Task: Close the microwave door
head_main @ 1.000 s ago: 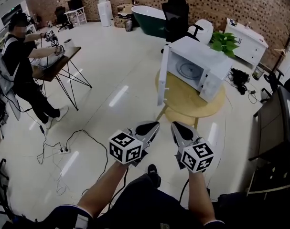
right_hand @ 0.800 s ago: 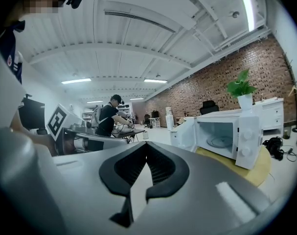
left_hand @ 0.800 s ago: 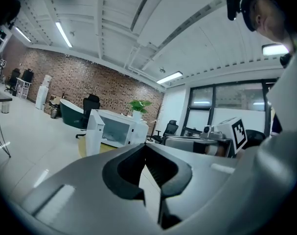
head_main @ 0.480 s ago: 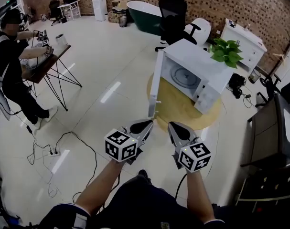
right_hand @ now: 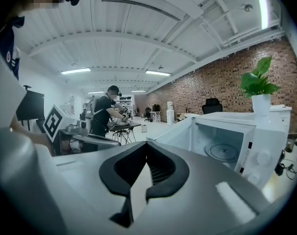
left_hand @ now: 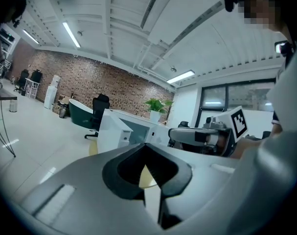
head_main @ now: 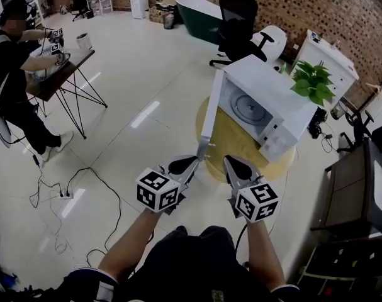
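Observation:
A white microwave (head_main: pixel 275 102) stands on a round wooden table (head_main: pixel 238 150), and its door (head_main: pixel 211 109) is swung wide open toward me. My left gripper (head_main: pixel 189 164) is shut and empty, with its tip just below the door's lower corner. To its right, my right gripper (head_main: pixel 231 166) is also shut and empty, over the table's near edge. The left gripper view shows the microwave (left_hand: pixel 131 129) ahead beyond the shut left gripper (left_hand: pixel 147 150). The right gripper view shows the open cavity with its turntable (right_hand: pixel 224 152) to the right of the shut right gripper (right_hand: pixel 146 148).
A person (head_main: pixel 14 61) works at a small folding table (head_main: pixel 61 71) at far left. Cables and a power strip (head_main: pixel 65 194) lie on the floor. A black office chair (head_main: pixel 238 17), a green tub (head_main: pixel 200 8), a potted plant (head_main: pixel 313 80) and a dark desk (head_main: pixel 354 181) surround the table.
I have walked toward the microwave, which now looks larger and nearer. Both grippers, still shut, have come up to the door's lower edge and the table rim.

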The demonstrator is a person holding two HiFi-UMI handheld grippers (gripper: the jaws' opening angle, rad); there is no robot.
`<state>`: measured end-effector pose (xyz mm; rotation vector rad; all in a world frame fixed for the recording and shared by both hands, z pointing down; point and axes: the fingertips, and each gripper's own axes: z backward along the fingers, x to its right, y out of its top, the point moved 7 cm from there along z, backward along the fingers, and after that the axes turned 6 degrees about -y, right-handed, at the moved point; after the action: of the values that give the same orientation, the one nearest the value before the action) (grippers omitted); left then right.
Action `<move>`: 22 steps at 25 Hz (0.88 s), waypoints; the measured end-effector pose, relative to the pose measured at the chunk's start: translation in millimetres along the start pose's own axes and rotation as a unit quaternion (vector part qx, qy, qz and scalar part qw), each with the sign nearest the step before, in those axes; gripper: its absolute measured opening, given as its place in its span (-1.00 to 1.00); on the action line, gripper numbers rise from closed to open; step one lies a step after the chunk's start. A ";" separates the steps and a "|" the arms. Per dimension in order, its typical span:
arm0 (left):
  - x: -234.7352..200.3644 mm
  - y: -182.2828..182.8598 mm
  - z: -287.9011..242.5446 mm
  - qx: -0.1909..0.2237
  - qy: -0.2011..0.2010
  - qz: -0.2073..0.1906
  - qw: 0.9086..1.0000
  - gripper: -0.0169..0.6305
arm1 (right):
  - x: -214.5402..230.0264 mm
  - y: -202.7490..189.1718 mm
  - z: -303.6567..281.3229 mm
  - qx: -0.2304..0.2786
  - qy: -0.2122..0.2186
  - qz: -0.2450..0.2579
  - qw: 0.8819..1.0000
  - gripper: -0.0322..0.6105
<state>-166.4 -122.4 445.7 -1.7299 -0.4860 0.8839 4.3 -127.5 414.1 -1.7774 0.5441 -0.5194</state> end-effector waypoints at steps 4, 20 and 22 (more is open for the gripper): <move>-10.6 1.6 -2.8 0.000 0.019 0.008 1.000 -0.91 | 6.1 8.6 -23.9 0.006 0.013 0.014 1.000 -0.89; -14.5 6.7 -7.1 0.010 0.089 0.026 0.996 -0.91 | 8.9 22.5 -107.9 -0.018 0.087 0.083 0.993 -0.89; -15.5 5.9 -11.6 0.011 0.089 0.028 0.996 -0.91 | 12.9 22.6 -105.4 -0.019 0.094 0.085 0.992 -0.89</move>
<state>-168.2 -142.5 446.8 -1.7904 -0.3092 0.7634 -50.8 -220.9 420.0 -1.7097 0.8336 -0.5630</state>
